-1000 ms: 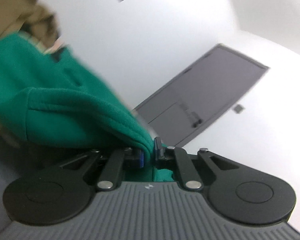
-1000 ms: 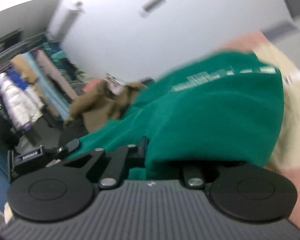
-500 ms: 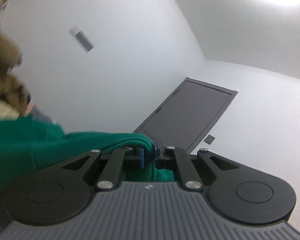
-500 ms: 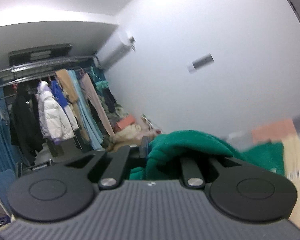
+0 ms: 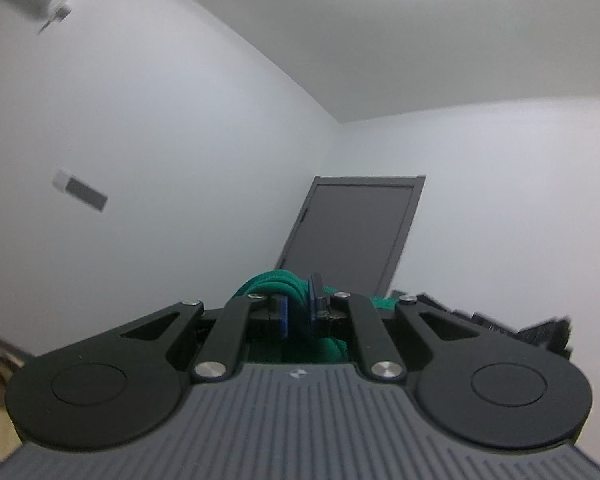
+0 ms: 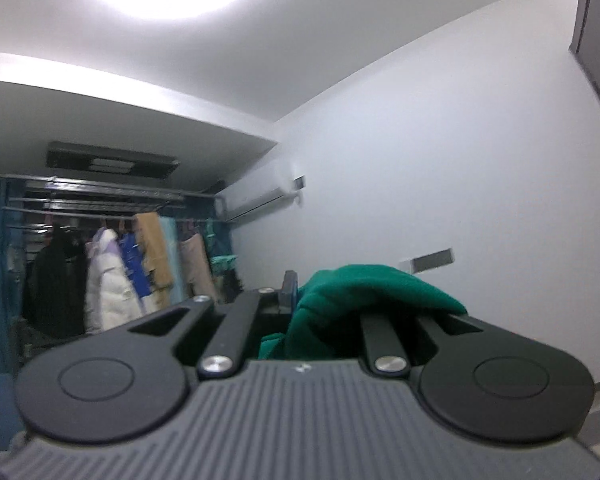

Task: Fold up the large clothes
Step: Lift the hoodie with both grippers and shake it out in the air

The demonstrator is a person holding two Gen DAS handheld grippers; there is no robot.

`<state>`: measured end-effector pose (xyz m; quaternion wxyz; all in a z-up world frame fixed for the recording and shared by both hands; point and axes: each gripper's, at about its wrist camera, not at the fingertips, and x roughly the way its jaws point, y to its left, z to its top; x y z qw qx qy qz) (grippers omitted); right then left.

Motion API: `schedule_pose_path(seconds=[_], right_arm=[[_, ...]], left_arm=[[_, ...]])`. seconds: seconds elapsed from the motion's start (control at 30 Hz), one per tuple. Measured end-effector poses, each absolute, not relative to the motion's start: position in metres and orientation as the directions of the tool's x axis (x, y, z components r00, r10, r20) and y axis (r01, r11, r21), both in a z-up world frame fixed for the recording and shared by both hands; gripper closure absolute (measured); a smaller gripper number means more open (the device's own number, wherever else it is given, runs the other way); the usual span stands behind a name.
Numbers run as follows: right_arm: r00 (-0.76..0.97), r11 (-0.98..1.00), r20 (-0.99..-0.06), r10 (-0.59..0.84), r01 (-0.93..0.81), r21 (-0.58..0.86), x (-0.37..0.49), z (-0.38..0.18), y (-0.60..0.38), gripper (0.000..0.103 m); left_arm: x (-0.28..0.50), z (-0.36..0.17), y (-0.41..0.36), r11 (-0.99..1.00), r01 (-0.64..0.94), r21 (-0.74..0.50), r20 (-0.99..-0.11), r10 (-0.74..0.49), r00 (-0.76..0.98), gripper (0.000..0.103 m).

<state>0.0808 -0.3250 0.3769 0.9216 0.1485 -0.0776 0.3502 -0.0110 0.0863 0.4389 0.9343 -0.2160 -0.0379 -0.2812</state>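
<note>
Left wrist view: left claw (image 5: 298, 306) clenched on bunched green garment (image 5: 274, 284), dark door (image 5: 352, 236) behind. Right wrist view: right claw (image 6: 300, 292) grasping same green cloth (image 6: 364, 286), draped over its right finger; clothes rack (image 6: 132, 256) w/ hanging coats beyond.

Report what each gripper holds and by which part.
Both grip the green garment: left gripper and right gripper each pinch a bunched fold; which part of the garment cannot be told.
</note>
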Motion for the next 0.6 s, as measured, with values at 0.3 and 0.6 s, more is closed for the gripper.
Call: schedule_pose_path(seconds=[0.3, 0.6], right_arm=[[0.846, 0.802, 0.084, 0.526, -0.527, 0.281, 0.195, 0.317, -0.321, 0.090], [0.899, 0.873, -0.091, 0.428, -0.385, 0.300, 0.332, 0.156, -0.292, 0.090]], left_arm=[[0.118, 0.355, 0.057, 0.806, 0.413, -0.423, -0.004, -0.457, 0.889, 0.092], [0.304, 0.165, 0.049, 0.879, 0.207, -0.430, -0.253, -0.337, 0.907, 0.092]])
